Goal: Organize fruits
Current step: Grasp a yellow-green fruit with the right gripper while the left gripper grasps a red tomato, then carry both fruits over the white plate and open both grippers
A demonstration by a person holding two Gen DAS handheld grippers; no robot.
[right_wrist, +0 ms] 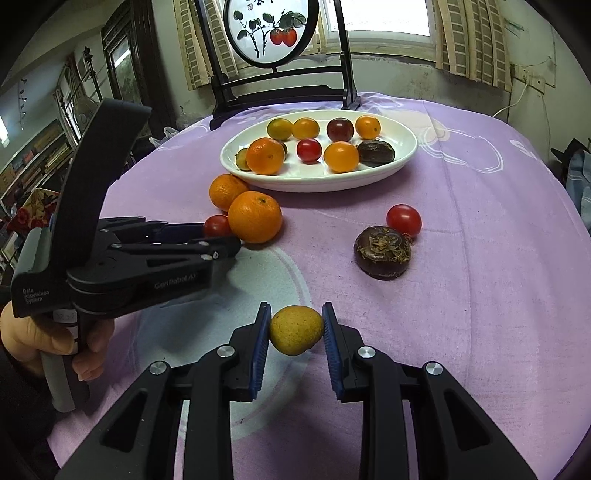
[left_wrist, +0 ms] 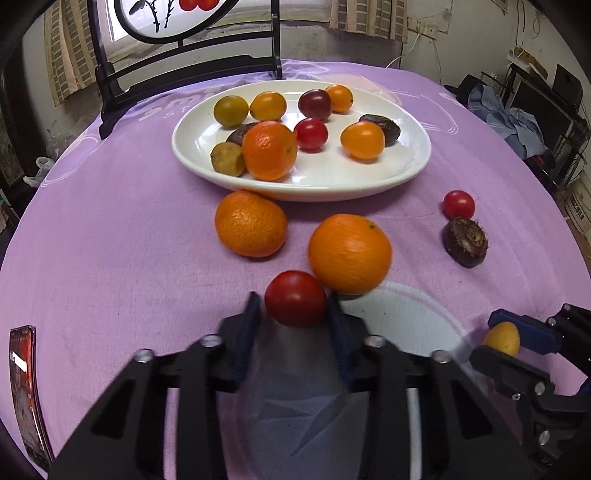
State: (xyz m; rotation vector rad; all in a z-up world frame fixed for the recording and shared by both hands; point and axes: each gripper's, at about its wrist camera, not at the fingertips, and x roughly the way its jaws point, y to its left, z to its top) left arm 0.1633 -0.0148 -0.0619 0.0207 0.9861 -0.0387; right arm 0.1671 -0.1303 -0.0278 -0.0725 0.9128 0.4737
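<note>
My left gripper [left_wrist: 295, 302] is shut on a red cherry tomato [left_wrist: 295, 298], low over the purple cloth and right beside an orange [left_wrist: 350, 253]. A second orange [left_wrist: 251, 223] lies against the white plate [left_wrist: 369, 181]. My right gripper [right_wrist: 295, 328] is shut on a small yellow fruit [right_wrist: 295, 329]; the left wrist view shows that fruit [left_wrist: 503, 342] at the lower right. The plate [right_wrist: 321, 182] holds one orange [right_wrist: 265, 156], several small orange, red, dark and green fruits and a brown chestnut-like piece. Another red tomato [right_wrist: 403, 219] and a dark water chestnut [right_wrist: 382, 252] lie loose on the cloth.
A black wooden stand with a round painted screen [right_wrist: 272, 31] stands behind the plate at the table's far edge. A phone [left_wrist: 26, 391] lies at the left edge of the cloth. A person's hand [right_wrist: 55, 339] holds the left gripper's handle. Cluttered shelves and clothes surround the table.
</note>
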